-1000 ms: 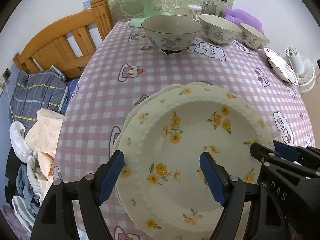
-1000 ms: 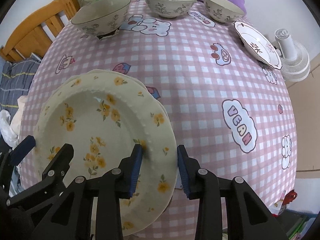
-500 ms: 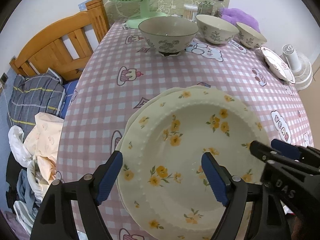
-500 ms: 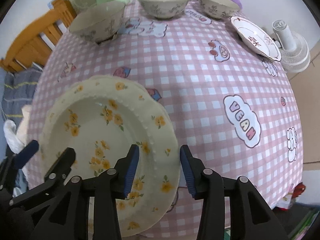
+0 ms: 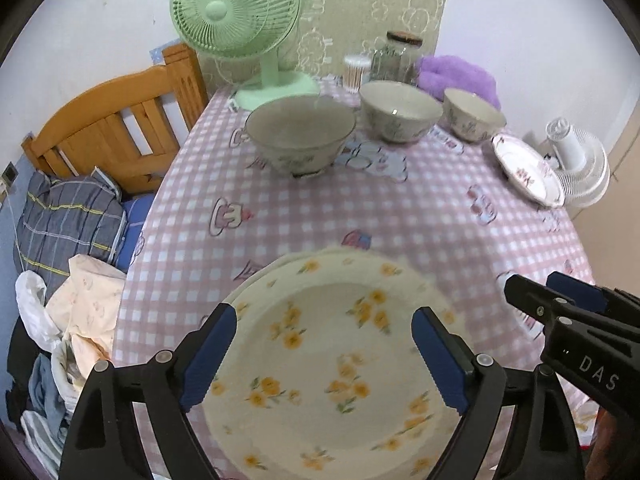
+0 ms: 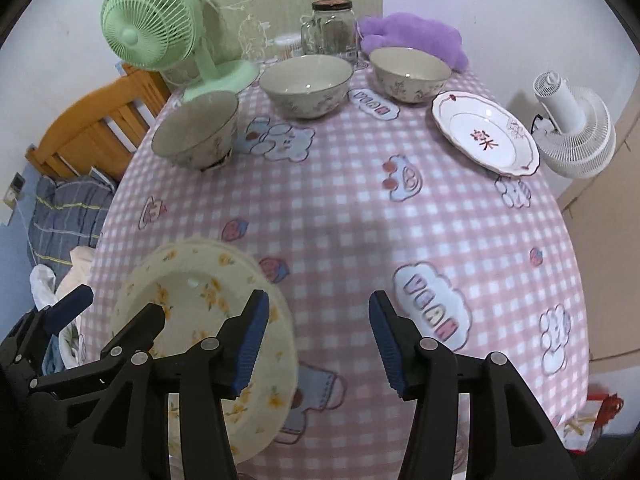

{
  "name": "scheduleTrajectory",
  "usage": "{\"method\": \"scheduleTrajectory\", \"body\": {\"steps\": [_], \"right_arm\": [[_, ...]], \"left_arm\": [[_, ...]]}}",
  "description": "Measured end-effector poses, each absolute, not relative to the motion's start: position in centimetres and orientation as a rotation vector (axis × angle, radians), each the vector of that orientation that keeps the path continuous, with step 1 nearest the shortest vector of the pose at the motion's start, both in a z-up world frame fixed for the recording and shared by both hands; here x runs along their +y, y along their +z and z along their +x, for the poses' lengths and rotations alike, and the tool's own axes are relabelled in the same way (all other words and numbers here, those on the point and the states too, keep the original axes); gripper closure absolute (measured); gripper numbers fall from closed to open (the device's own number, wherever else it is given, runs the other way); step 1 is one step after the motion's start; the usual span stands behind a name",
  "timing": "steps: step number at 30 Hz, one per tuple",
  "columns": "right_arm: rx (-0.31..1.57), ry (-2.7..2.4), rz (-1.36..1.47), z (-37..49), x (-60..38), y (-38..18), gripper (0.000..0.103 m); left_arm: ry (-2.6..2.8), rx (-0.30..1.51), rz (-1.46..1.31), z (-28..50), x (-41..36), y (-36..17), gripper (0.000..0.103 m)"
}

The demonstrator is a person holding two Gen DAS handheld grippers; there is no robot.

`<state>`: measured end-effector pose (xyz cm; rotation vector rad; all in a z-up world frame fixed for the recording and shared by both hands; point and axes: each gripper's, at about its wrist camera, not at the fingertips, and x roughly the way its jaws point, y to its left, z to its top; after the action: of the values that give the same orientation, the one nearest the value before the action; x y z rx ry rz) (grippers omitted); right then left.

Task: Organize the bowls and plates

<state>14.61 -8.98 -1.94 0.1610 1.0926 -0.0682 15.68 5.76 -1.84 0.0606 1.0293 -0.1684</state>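
A stack of cream plates with yellow flowers (image 5: 332, 360) lies at the near edge of the pink checked table (image 5: 400, 220). My left gripper (image 5: 324, 360) hangs over the stack, its jaws wide and still opening, the pads clear of the rim. My right gripper (image 6: 320, 344) is open and opening too, with only tablecloth between its fingers; the stack (image 6: 192, 300) lies just to its left. Three patterned bowls (image 6: 196, 136) (image 6: 306, 84) (image 6: 410, 74) stand in a row at the far side. A white plate with a red character (image 6: 484, 136) sits at the far right.
A green fan (image 5: 236, 12), a glass jar (image 5: 396, 58), a cotton swab tub (image 5: 356, 72) and a purple cushion (image 6: 412, 36) line the back edge. A white fan (image 6: 576, 132) stands off the table's right. A wooden bed frame (image 5: 112, 128) and piled clothes (image 5: 68, 216) lie on the left.
Both grippers have risen away from the flowered plates and opened wider. The right gripper's jaws, which straddled the plate rim, have left it and moved right over the cloth.
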Motion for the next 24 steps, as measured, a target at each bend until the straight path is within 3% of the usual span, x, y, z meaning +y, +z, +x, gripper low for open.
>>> {"method": "scheduleTrajectory", "body": {"steps": [9, 13, 24], "right_arm": [[1.056, -0.034, 0.074, 16.1, -13.8, -0.1, 0.037], [1.045, -0.049, 0.064, 16.6, -16.0, 0.5, 0.031], [0.989, -0.037, 0.079, 18.7, -23.2, 0.9, 0.029]], "left_arm": [[-0.128, 1.012, 0.022, 16.8, 1.2, -0.6, 0.012], [-0.114, 1.008, 0.010, 17.5, -1.0, -0.4, 0.007], [-0.114, 0.992, 0.021, 19.7, -7.6, -0.9, 0.005]]}}
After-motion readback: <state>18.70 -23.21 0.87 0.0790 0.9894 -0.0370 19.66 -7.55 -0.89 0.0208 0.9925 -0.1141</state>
